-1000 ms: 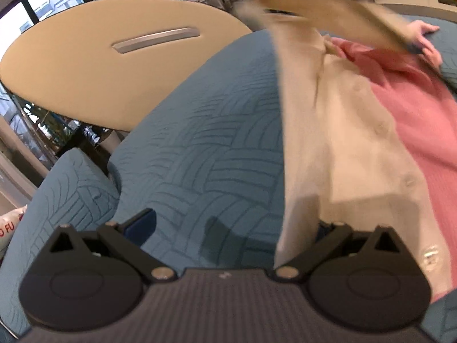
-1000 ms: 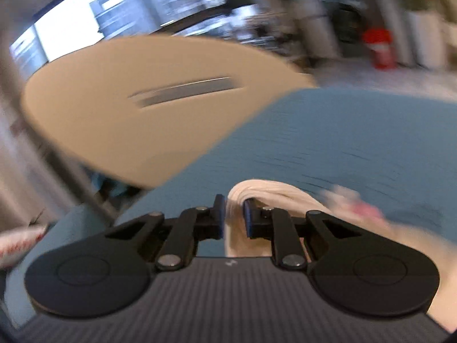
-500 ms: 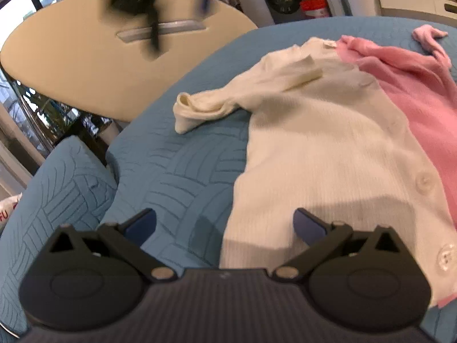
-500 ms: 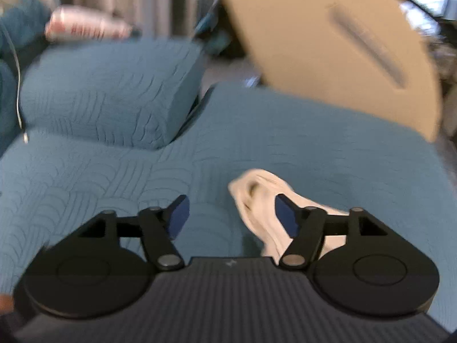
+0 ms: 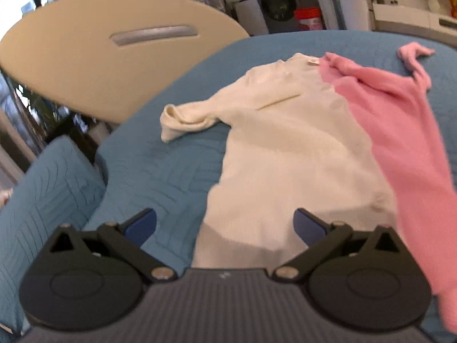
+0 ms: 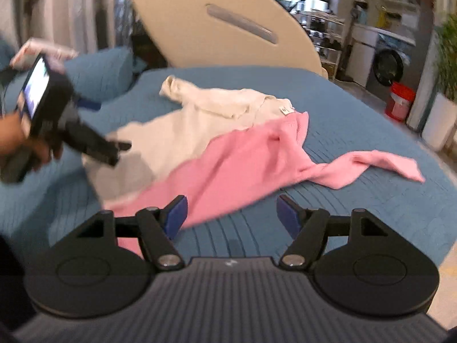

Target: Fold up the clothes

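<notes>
A half cream, half pink knit cardigan [image 5: 300, 143] [image 6: 222, 148] lies spread on the teal quilted bed [image 5: 160, 165] [image 6: 357, 120]. Its cream sleeve [image 5: 185, 117] [image 6: 182, 88] is bunched out toward the headboard side; the pink sleeve [image 6: 371, 165] trails the other way. My left gripper [image 5: 225, 225] is open just above the cream hem, holding nothing. It also shows in the right wrist view, left gripper [image 6: 114, 148], hovering over the cream half. My right gripper [image 6: 231, 214] is open above the pink hem, with nothing between its fingers.
A beige curved headboard [image 5: 114, 51] [image 6: 217, 23] rises behind the bed. A teal pillow [image 5: 48, 188] [image 6: 102, 71] lies beside it. A washing machine [image 6: 382, 65], a red bucket [image 6: 400, 100] and a white planter [image 6: 437, 120] stand on the floor beyond the bed.
My right gripper let go of the cream sleeve, opened and swung back to the pink hem. The lifted cardigan now lies flat on the bed. My left gripper rose a little.
</notes>
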`<state>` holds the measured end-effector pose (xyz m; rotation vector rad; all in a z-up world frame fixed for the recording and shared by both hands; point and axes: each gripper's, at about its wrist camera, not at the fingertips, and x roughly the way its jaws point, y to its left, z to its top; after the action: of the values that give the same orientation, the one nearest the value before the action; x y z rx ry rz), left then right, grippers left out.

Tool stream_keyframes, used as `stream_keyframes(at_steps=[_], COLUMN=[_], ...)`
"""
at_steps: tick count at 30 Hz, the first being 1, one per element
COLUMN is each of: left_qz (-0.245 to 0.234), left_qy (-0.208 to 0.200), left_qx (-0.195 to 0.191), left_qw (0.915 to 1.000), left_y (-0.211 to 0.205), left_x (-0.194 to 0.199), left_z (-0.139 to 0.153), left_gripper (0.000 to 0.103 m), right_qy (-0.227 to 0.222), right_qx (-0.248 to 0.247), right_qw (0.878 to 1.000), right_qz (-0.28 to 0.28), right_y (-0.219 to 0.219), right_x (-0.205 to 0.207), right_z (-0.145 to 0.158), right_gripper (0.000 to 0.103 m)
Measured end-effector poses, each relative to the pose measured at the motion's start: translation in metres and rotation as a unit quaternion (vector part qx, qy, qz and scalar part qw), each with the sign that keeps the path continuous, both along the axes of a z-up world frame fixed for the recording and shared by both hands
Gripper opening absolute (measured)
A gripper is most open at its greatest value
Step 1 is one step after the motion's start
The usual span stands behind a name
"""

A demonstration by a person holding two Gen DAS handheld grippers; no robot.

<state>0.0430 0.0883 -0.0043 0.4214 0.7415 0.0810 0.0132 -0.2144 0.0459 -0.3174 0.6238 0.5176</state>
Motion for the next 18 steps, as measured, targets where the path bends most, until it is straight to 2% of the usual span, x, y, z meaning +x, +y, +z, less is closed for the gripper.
stream_keyframes(at_steps=[1,3,4,5,7,9,10,12,14,16,18], left_qz=[-0.003,0.0,0.014,0.04,0.082,0.087,0.087,0.092,0.105,0.115,0.12], left_qy=[0.002,0.013,0.025,0.036,0.05,0.059,0.068,0.077,0.087,0.1,0.117], left_qx=[0.013,0.002,-0.023,-0.058,-0.109,-0.139,-0.165,-0.183,-0.197,-0.218,-0.248], left_qw=[0.9999,0.9999,0.9993,0.9969,0.9894,0.9848,0.9801,0.9757,0.9709,0.9641,0.9543], left_y=[0.003,0.012,0.026,0.044,0.067,0.077,0.083,0.087,0.089,0.091,0.09], left_x=[-0.008,-0.014,-0.019,-0.022,-0.026,-0.028,-0.029,-0.028,-0.022,-0.014,-0.004], left_z=[0.006,0.012,0.017,0.021,0.022,0.02,0.017,0.012,0.004,-0.004,-0.013], left_gripper=[0.103,0.103,0.103,0.103,0.103,0.102,0.101,0.096,0.085,0.077,0.071], right_qy=[-0.013,-0.044,-0.06,-0.075,-0.102,-0.107,-0.103,-0.094,-0.105,-0.104,-0.092], right_qx=[-0.027,-0.083,-0.109,-0.129,-0.166,-0.177,-0.175,-0.173,-0.19,-0.193,-0.174], right_qw=[0.999,0.994,0.99,0.985,0.975,0.968,0.968,0.964,0.957,0.956,0.963], right_qz=[0.017,0.053,0.071,0.084,0.108,0.139,0.148,0.178,0.194,0.193,0.185], right_y=[0.0,0.003,0.005,0.004,0.003,0.007,0.009,0.019,0.03,0.045,0.051], right_x=[-0.007,-0.024,-0.033,-0.04,-0.054,-0.063,-0.066,-0.068,-0.072,-0.074,-0.073], right_z=[0.001,-0.007,-0.012,-0.015,-0.02,-0.027,-0.029,-0.035,-0.042,-0.048,-0.048], right_gripper=[0.072,0.072,0.072,0.079,0.084,0.084,0.084,0.084,0.084,0.084,0.084])
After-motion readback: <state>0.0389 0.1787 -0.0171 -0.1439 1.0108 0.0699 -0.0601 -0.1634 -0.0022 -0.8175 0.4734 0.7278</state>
